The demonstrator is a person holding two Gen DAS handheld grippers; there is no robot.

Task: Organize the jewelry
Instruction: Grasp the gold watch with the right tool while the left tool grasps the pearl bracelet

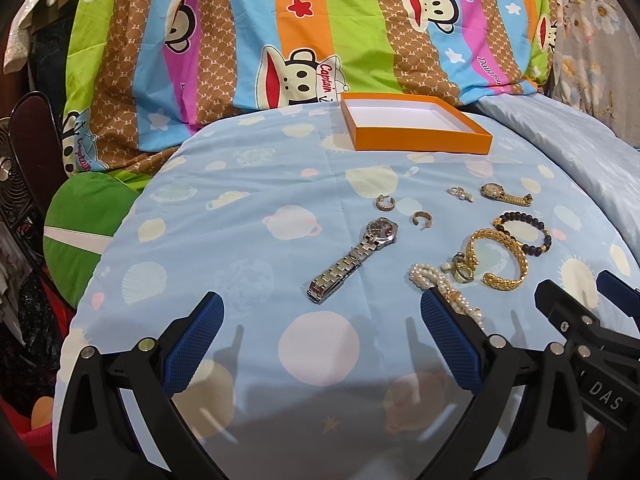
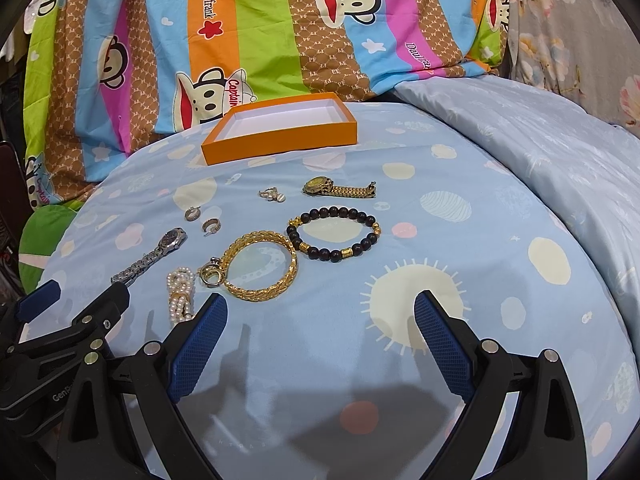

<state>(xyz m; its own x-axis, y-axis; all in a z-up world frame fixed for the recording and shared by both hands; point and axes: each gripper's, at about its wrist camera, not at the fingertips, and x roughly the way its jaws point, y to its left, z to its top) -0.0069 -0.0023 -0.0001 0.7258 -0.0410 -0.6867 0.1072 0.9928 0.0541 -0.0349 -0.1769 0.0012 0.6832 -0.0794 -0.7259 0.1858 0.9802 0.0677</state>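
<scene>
My left tongs (image 1: pixel 318 346) and right tongs (image 2: pixel 320 344) both gape wide with nothing between the pads, hovering low over the near part of the bed (image 2: pixel 500 240), so every piece is yet to be moved. The orange box (image 1: pixel 416 136) sits at the far edge of the blue sheet, against the striped blanket (image 1: pixel 248 40); its white inside looks bare. The soft, rounded bedding is my worry: pressing down to pinch could dimple it and let pieces slide or tip the box. The gold chain bracelet (image 2: pixel 262 266) touches a ringed charm (image 2: pixel 212 276), so lifting one may drag the other. The silver watch (image 1: pixel 354 258), black bead bracelet (image 2: pixel 334 236) and gold watch (image 2: pixel 340 189) lie apart and look easier. The pearl strand (image 2: pixel 181 290) lies just beside my left tongs and could snag. The two small hoops (image 1: pixel 402 210) and tiny cluster (image 2: pixel 270 194) may slip from the pads.
</scene>
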